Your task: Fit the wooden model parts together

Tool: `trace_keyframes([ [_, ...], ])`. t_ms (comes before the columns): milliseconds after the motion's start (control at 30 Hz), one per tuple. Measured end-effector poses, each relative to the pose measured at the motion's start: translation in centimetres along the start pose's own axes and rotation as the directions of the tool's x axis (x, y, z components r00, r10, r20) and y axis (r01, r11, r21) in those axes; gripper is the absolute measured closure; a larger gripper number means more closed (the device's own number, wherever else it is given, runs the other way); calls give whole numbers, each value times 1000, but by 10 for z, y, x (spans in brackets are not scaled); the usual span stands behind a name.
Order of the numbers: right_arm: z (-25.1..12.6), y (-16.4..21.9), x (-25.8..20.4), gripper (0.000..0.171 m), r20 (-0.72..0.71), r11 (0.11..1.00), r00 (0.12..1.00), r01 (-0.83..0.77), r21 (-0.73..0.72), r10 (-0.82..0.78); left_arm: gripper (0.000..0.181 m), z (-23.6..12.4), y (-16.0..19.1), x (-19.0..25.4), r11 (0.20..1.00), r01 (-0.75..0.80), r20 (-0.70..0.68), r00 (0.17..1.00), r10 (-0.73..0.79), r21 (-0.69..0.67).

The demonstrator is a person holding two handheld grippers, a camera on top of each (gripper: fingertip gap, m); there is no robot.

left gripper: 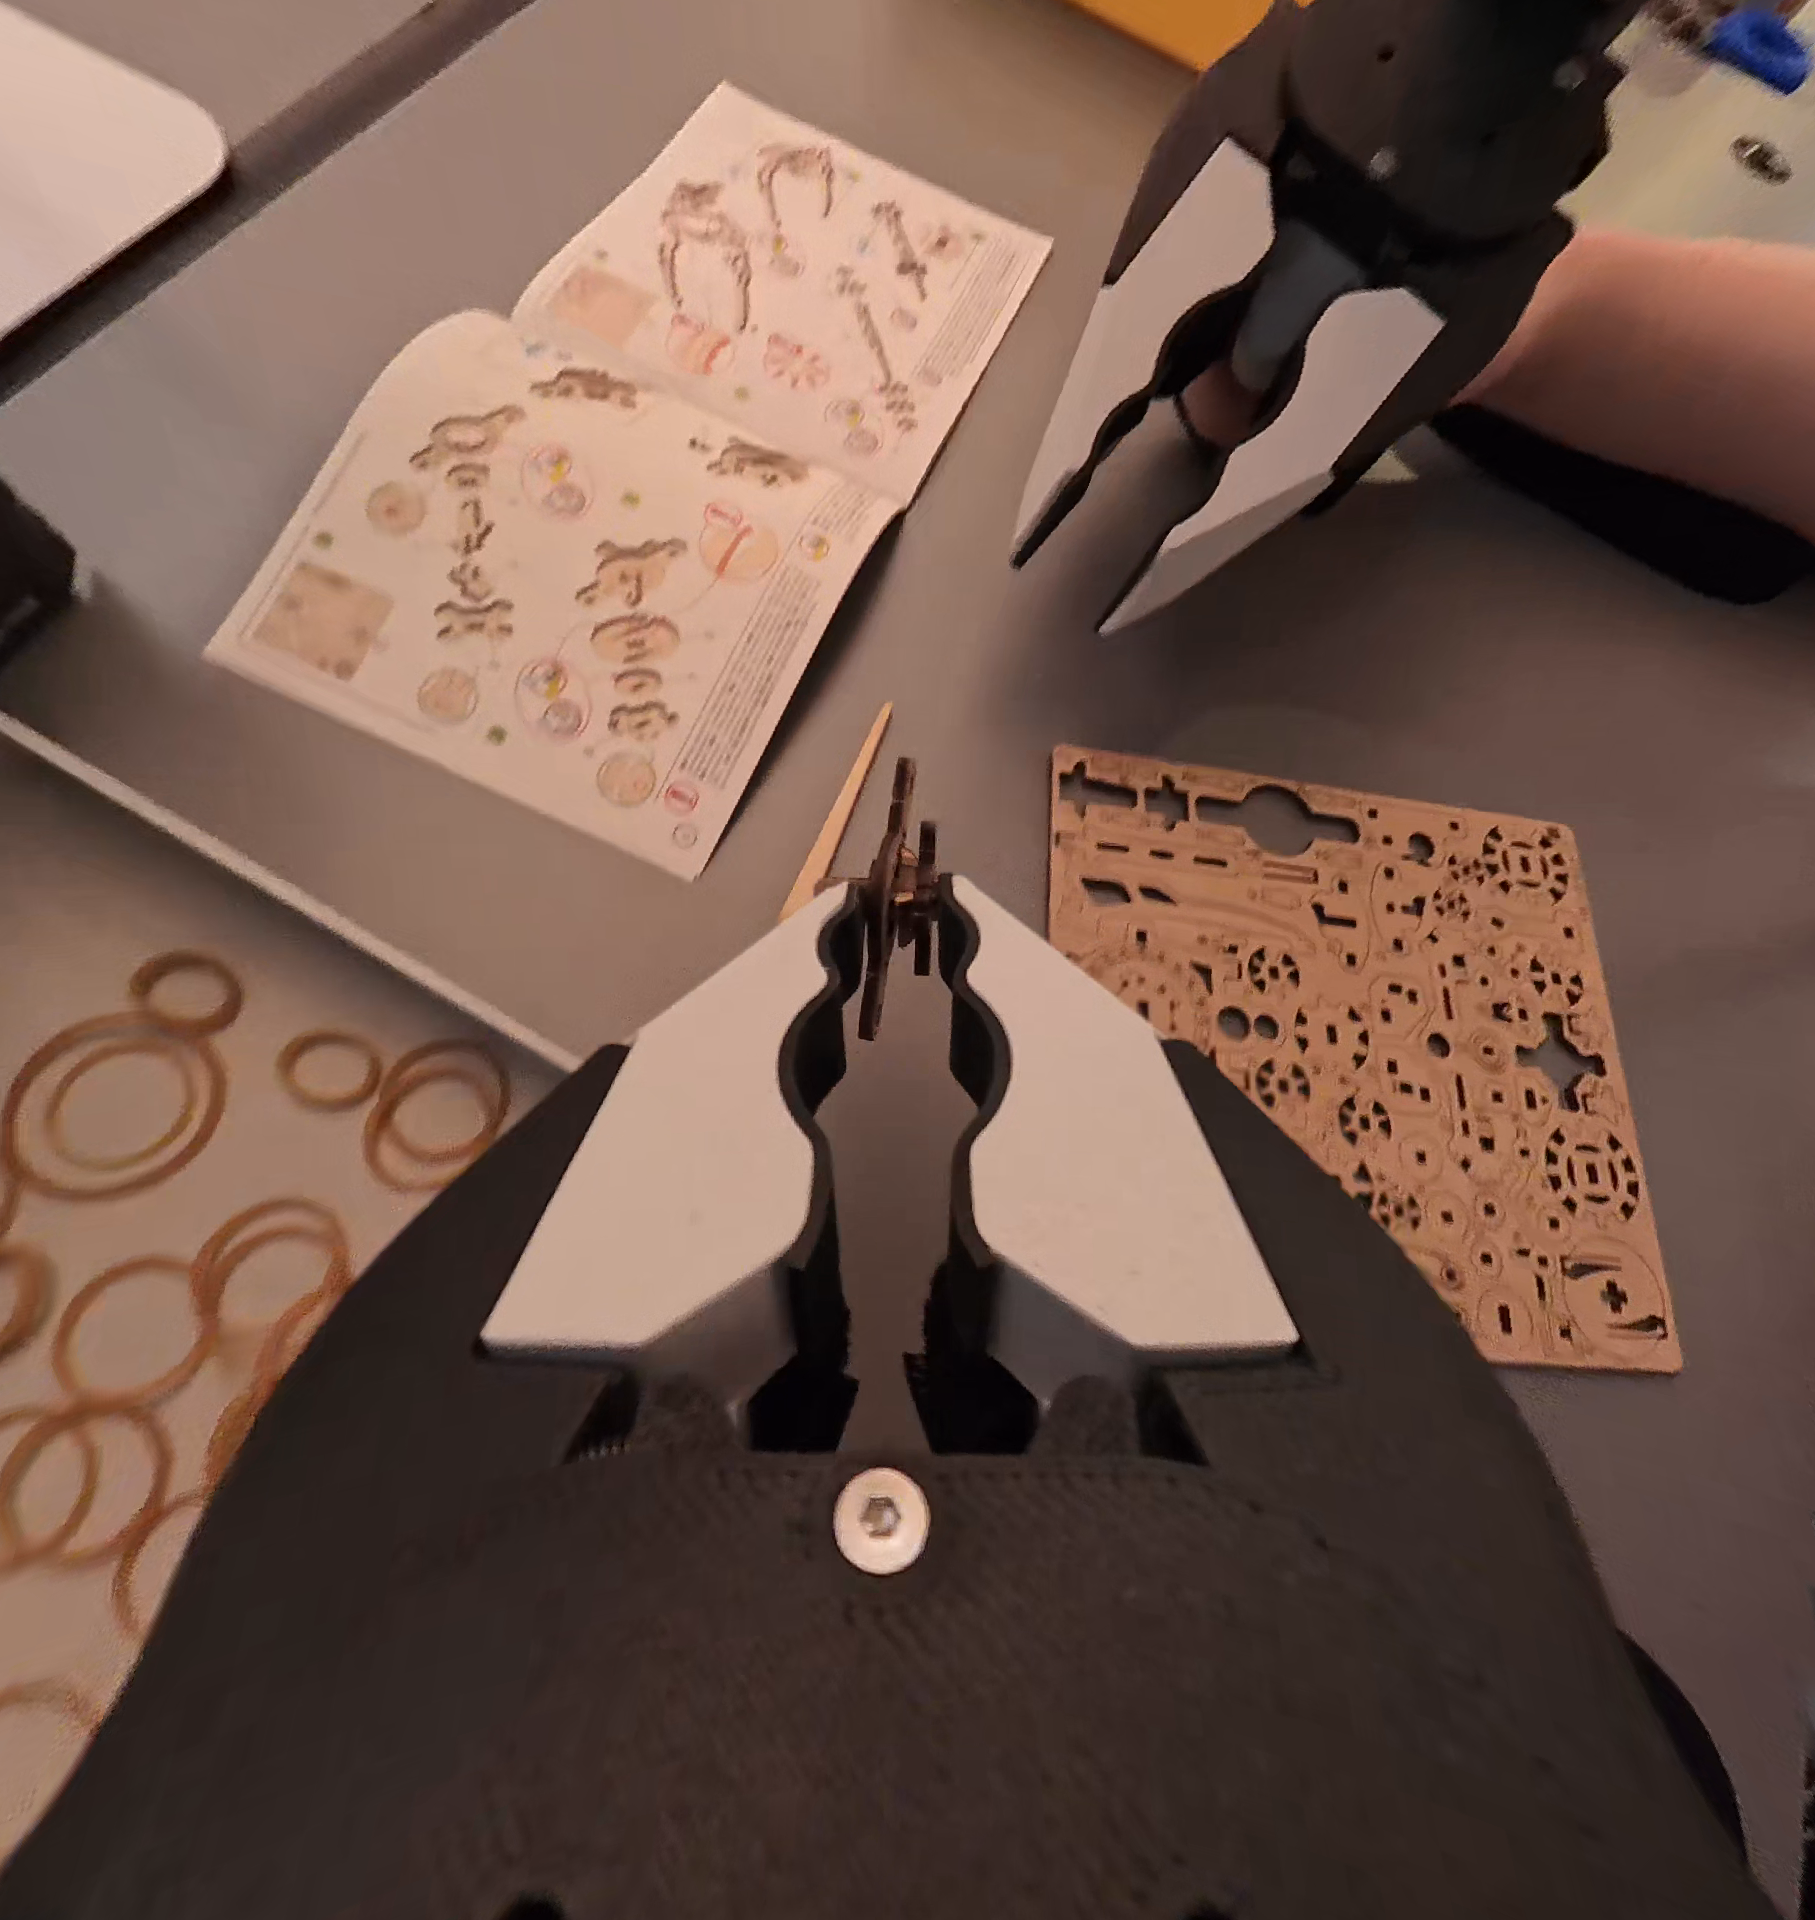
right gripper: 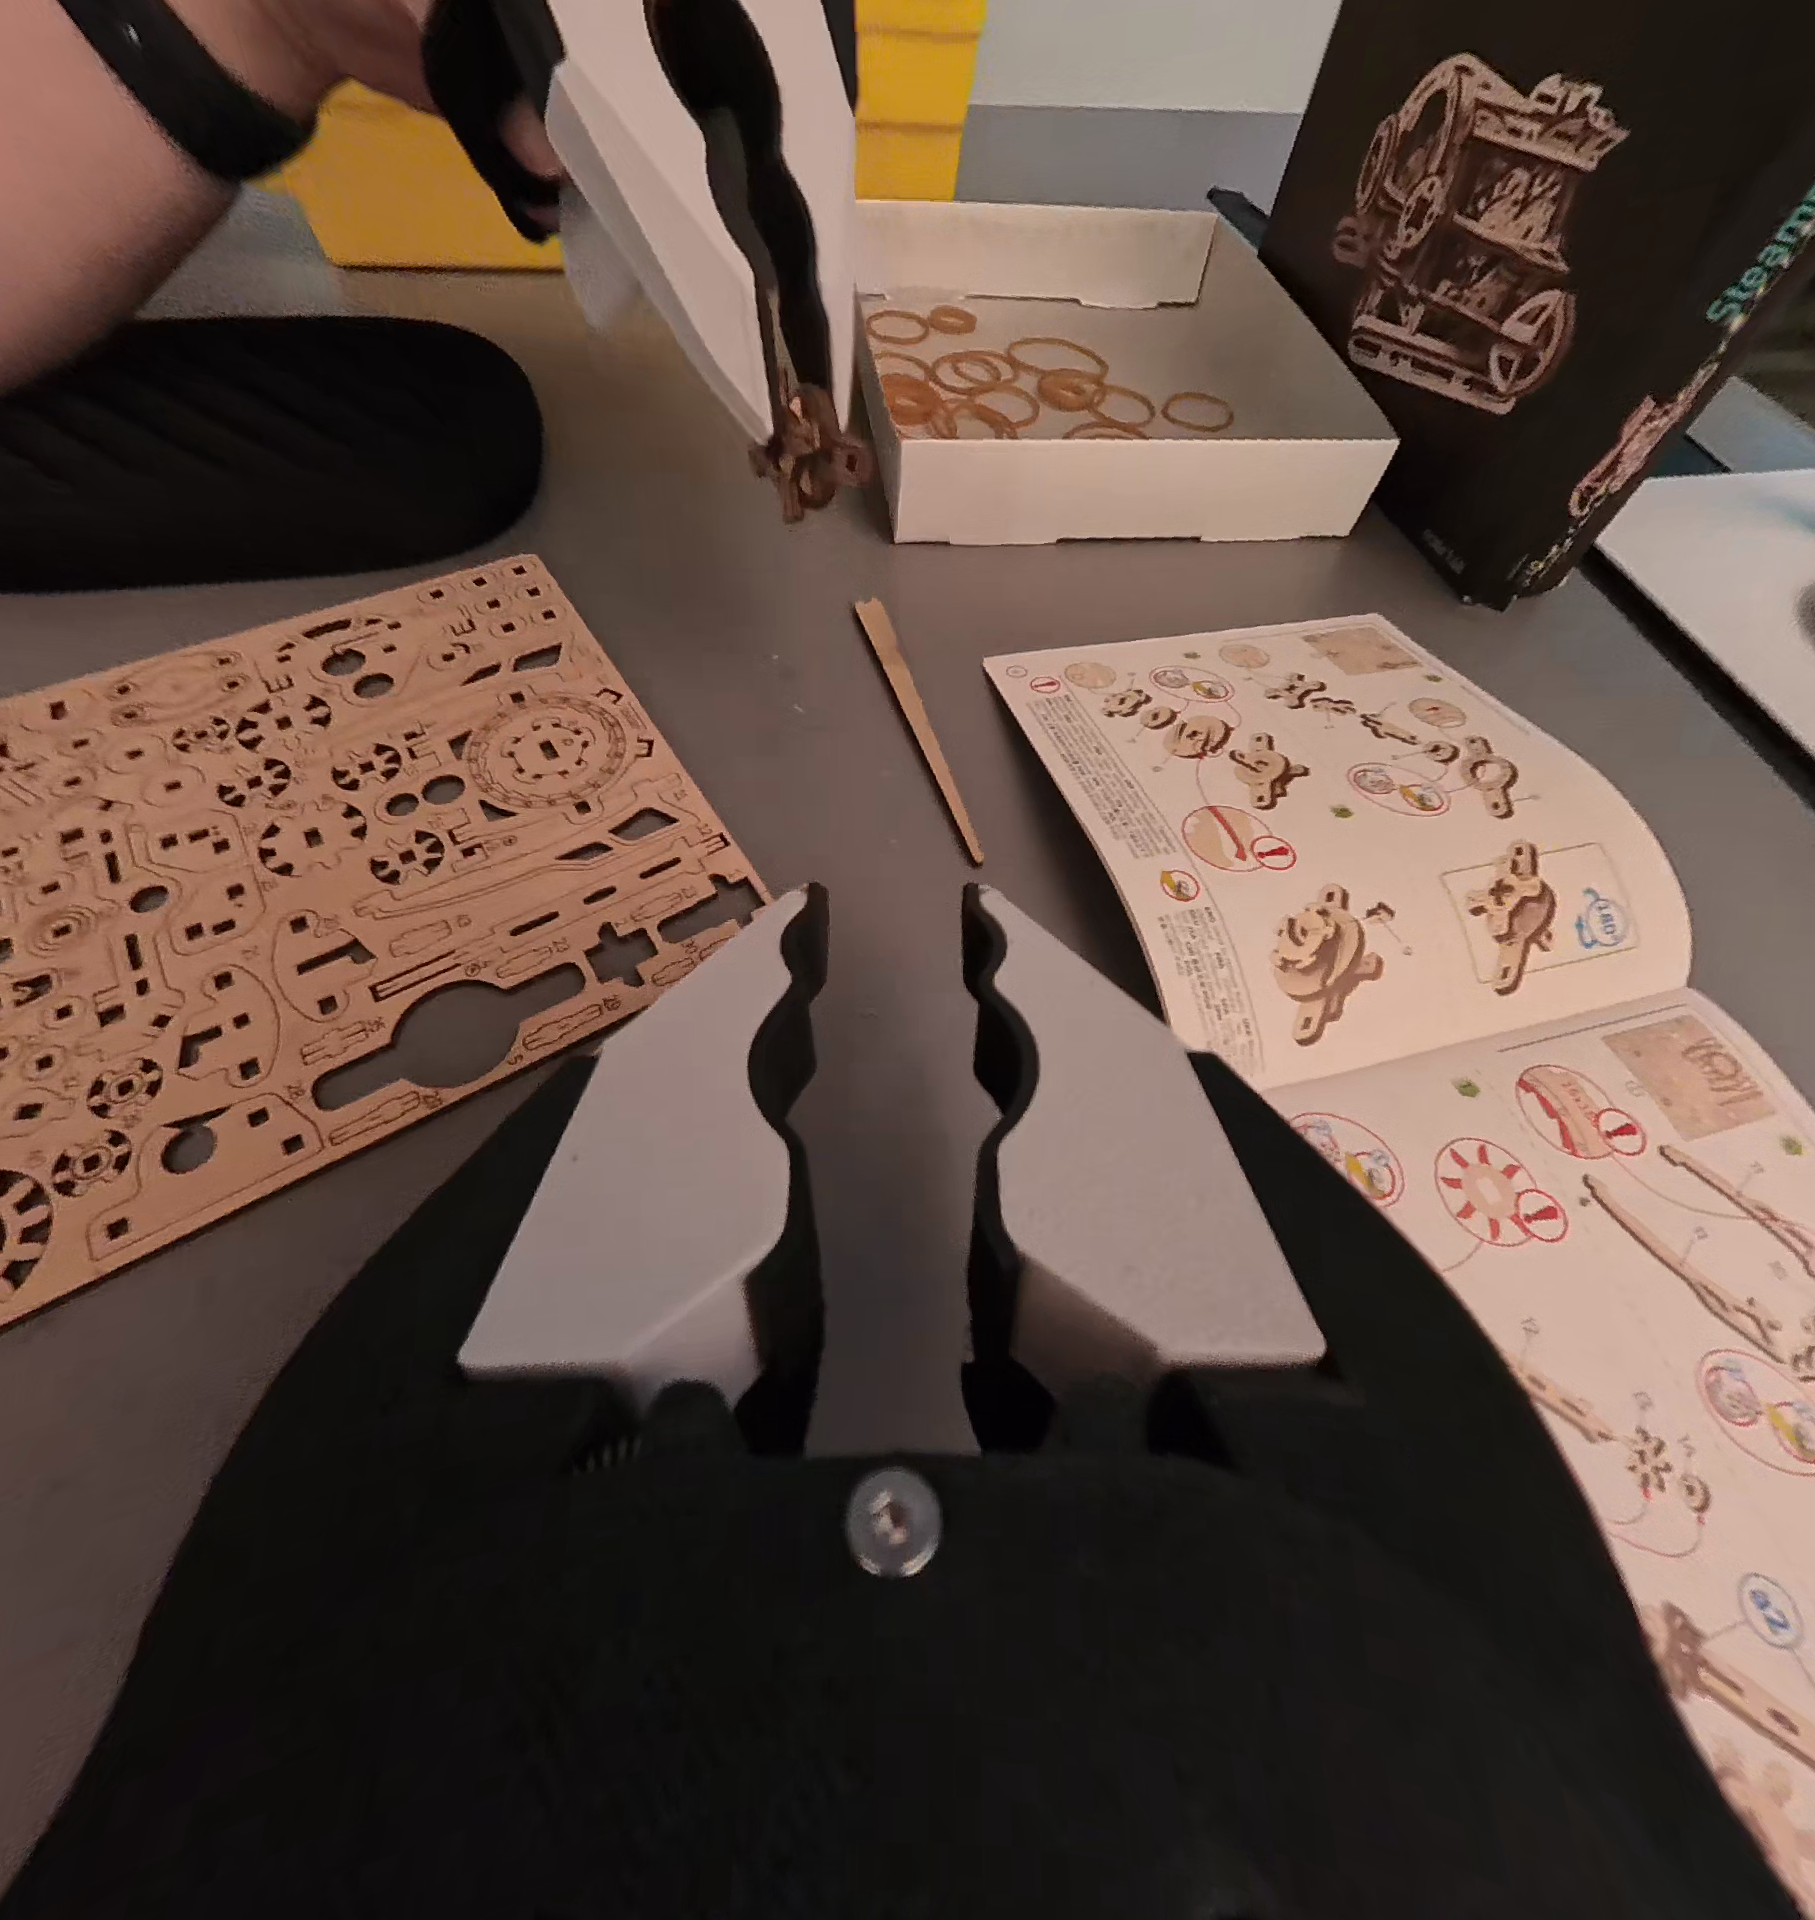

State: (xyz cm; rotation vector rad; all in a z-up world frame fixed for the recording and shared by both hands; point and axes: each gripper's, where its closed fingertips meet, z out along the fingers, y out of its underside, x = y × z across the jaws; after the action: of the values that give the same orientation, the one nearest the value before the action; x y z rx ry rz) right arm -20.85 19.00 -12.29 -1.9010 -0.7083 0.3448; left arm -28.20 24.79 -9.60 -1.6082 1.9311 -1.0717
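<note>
Left wrist view | left gripper (left gripper: 895, 883) pinches toothed wooden assembly (left gripper: 895, 883) | flat perforated plywood sheet (left gripper: 1402, 1049)

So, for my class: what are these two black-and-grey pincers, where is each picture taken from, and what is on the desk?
Each is a hand-held gripping tool with a camera looking along its fingers. One picture looks along the left tool, shut on a small wooden assembly. The other looks along the right tool, open and empty. On the grey table lie a punched wooden sheet, a thin wooden stick, an open instruction booklet, a white tray of rubber bands and a dark product box.
</note>
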Motion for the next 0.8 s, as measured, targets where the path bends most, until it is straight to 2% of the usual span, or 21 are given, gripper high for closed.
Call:
trace_keyframes([
  [133,0,1,3,147,-28,999,999,43,-10,-43,169,-22,18,1,998,20,30,999,-18,-64],
  [333,-1,1,10,147,-74,997,995,73,-17,-74,169,-42,70,-11,971,-15,116,992,44,-240],
  [633,-4,3,16,148,-100,996,991,81,-33,-84,169,-44,96,-24,950,43,133,991,-1,-311],
  [800,-6,6,20,147,-116,995,989,91,-48,-96,169,-46,96,-34,957,63,153,988,-20,-282],
])
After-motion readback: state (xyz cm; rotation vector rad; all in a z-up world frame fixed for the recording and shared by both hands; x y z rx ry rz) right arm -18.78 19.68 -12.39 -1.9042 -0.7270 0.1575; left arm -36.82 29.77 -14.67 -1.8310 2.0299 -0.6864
